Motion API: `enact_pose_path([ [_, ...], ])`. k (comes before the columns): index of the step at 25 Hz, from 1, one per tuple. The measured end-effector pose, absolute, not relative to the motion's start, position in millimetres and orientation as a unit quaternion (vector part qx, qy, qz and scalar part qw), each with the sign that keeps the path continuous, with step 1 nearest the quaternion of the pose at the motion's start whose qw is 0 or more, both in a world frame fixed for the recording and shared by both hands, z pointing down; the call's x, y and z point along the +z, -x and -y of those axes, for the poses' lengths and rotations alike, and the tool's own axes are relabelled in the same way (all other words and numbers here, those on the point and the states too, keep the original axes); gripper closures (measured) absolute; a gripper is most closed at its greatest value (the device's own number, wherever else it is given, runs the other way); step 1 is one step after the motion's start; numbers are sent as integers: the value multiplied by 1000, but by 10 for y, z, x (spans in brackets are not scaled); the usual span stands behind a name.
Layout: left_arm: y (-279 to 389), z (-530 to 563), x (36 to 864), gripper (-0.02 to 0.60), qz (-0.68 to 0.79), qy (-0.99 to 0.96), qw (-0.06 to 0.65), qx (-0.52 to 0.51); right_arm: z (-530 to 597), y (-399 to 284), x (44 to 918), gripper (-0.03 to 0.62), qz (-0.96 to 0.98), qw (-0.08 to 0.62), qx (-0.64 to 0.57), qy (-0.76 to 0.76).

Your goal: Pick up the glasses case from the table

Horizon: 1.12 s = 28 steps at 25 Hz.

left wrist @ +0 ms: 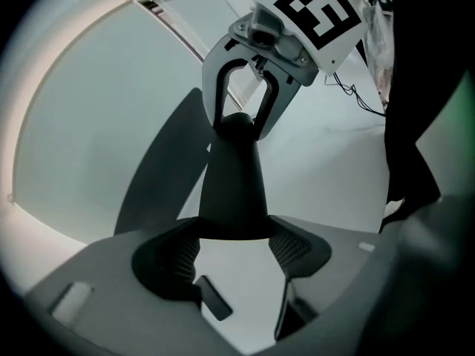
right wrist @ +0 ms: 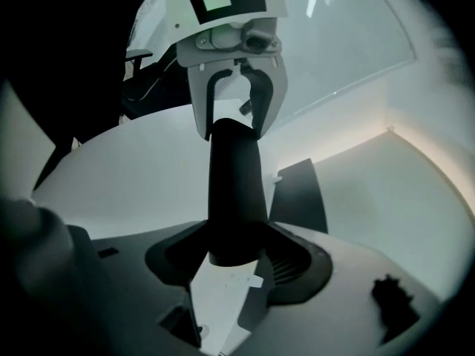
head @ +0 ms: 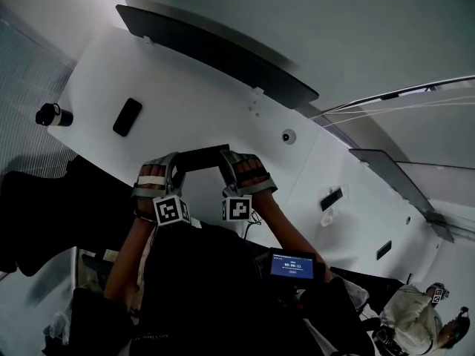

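The glasses case (head: 202,156), long, dark and smooth, hangs clear above the white tabletop (head: 200,102). The left gripper (head: 168,170) is clamped on one end and the right gripper (head: 231,167) on the other. Beyond the case to its left lies a flat black slab (head: 128,116), and further left a dark cylinder (head: 53,115) sits at the tabletop's edge.

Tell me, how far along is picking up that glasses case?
Nearly done. Done: the glasses case is off the table, its shadow falling separately below. In hand: the left gripper and right gripper each clamp one end between their fingers. Left: apparently only keeping hold.
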<state>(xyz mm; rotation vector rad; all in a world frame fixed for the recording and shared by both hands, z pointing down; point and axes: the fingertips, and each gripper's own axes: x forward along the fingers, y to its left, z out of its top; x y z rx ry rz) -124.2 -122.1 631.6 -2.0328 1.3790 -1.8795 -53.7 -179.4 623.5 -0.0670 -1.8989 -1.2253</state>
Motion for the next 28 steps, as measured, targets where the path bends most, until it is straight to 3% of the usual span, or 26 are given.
enact_pose_path([
  [7, 941, 1059, 5458, 282, -422, 658, 148, -606, 1504, 138, 5376, 338, 764, 409, -491, -89],
  [14, 789, 977, 5190, 284, -388, 684, 211, -581, 1331, -65, 5137, 336, 750, 425, -479, -167],
  [28, 746, 1115, 5259, 284, -341, 720, 242, -553, 1365, -127, 5179, 336, 730, 472, -453, -198],
])
